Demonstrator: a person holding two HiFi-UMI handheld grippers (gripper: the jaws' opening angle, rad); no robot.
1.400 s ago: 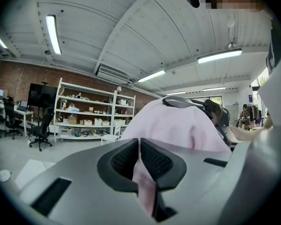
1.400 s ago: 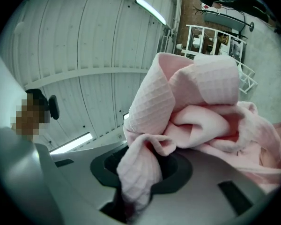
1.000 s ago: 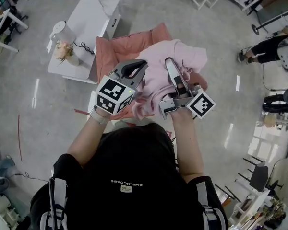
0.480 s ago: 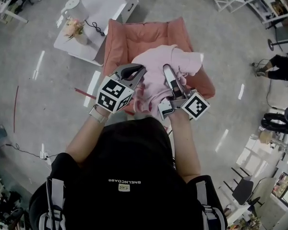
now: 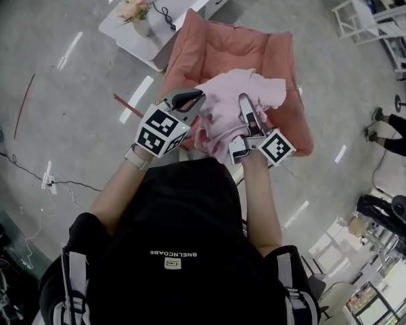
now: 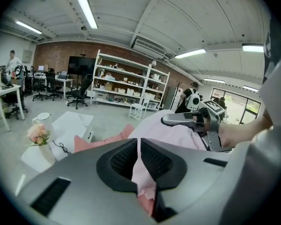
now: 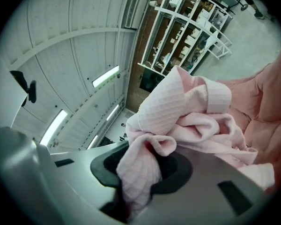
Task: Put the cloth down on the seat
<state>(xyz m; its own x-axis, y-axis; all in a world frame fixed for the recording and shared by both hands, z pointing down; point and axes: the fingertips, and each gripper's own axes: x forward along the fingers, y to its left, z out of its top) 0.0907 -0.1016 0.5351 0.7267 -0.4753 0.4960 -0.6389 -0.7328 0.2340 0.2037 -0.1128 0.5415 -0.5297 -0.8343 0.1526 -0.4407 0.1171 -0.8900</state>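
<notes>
A pale pink waffle-weave cloth [image 5: 233,100] hangs bunched between my two grippers, above the front of a salmon-pink cushioned seat [image 5: 216,46]. My left gripper [image 5: 189,101] is shut on one edge of the cloth [image 6: 141,170], with fabric pinched between its black pads. On the other side, my right gripper [image 5: 249,114] is shut on a thick fold of the cloth [image 7: 140,168]; the rest [image 7: 187,111] billows past its jaws, with the seat [image 7: 271,107] behind.
A white low table [image 5: 169,9] with a flower vase [image 5: 137,9], a kettle and a black cable stands left of the seat. Red tape marks the grey floor [image 5: 125,105]. White shelving [image 5: 372,19] stands at right. A person [image 5: 396,124] stands at far right.
The head view has swung, so the seat now lies further up and right of the grippers. Both grippers keep their hold on the cloth, close together.
</notes>
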